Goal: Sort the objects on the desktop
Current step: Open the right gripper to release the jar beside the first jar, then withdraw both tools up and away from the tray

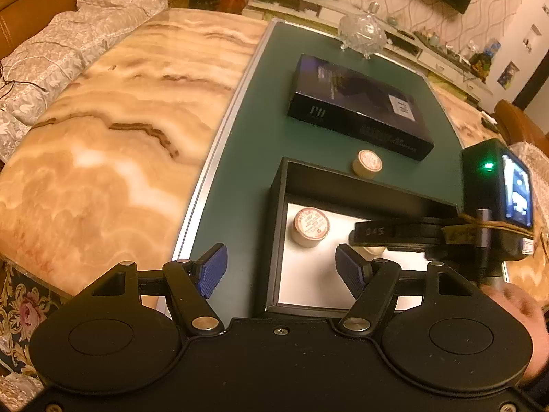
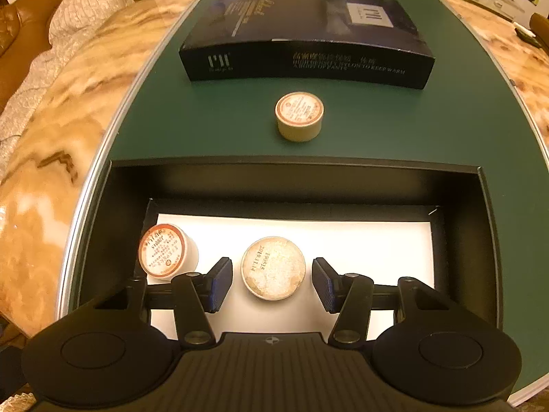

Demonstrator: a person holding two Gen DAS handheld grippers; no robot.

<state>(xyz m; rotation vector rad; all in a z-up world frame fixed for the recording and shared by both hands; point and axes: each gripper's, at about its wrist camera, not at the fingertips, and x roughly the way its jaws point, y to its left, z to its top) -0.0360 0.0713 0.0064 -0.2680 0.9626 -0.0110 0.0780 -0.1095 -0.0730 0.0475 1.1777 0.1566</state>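
Left wrist: left gripper [image 1: 281, 271] fingers apart, empty, hovering over the tray [image 1: 274, 240] edge; one tub [image 1: 310, 227] inside, upright.

Right wrist: right gripper [image 2: 272, 285] fingers parted, clear of a second tub [image 2: 273, 268], upright in the tray. Third tub [image 2: 299, 116] left on the bench [image 2: 206, 130], axis vertical, before the box [image 2: 305, 41].
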